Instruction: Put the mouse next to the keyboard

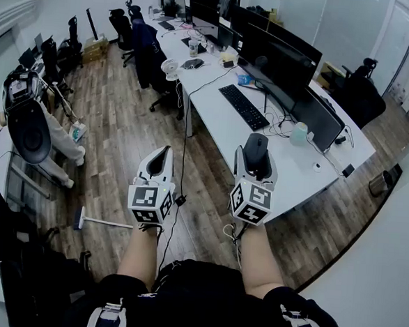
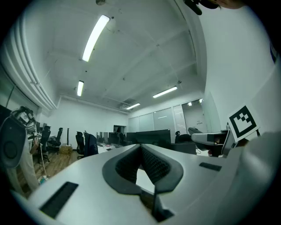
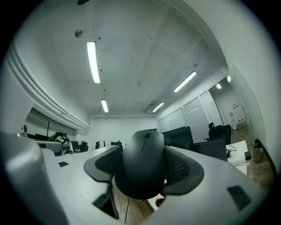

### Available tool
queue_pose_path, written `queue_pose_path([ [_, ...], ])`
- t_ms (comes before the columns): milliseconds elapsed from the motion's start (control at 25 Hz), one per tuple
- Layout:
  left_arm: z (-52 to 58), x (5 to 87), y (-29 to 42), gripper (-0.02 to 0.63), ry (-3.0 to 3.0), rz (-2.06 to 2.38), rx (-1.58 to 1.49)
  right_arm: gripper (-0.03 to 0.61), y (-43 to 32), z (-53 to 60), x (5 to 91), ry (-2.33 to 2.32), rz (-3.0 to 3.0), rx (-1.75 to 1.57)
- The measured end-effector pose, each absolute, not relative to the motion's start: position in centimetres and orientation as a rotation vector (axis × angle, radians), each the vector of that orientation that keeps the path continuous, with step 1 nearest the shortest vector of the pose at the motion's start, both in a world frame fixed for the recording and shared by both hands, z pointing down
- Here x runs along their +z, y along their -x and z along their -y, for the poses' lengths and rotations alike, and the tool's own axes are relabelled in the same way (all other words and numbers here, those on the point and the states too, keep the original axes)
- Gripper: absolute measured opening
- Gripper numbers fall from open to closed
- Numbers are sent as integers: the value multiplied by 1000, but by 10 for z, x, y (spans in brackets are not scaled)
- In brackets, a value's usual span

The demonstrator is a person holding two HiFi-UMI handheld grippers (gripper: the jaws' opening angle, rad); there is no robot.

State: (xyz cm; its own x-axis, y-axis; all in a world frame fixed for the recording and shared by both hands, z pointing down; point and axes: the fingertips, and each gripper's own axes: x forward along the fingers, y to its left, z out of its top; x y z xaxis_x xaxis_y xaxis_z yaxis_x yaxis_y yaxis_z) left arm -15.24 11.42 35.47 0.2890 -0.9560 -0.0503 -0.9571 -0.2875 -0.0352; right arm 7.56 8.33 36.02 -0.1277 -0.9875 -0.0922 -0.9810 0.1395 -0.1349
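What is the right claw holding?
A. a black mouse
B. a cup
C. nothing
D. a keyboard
A: in the right gripper view, the right claw has a pad pressed on each side of the black mouse.

Left tongs [image 1: 165, 156] closed (empty); right tongs [image 1: 256, 158] clamp mouse [image 1: 256, 147].

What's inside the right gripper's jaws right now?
The black mouse is clamped in the right gripper, both pads pressing its sides. Its top, with the wheel, faces the camera. Its underside and the pad faces against it are covered.
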Motion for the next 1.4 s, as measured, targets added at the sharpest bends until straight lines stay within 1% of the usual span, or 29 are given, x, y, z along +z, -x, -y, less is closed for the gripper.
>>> queue_pose_path([
  [560,-102,362,155,12,2500,-1817,30,330,-69,-72,361,1964,-2206,-70],
  [1120,-63,368,198,12,2552,-1753,79,330,-30,-44,359,2012,-2141,-33],
  [1400,-45,377,204,12,2583,-1729,77,330,-26,-28,366,2040,-2116,-40],
])
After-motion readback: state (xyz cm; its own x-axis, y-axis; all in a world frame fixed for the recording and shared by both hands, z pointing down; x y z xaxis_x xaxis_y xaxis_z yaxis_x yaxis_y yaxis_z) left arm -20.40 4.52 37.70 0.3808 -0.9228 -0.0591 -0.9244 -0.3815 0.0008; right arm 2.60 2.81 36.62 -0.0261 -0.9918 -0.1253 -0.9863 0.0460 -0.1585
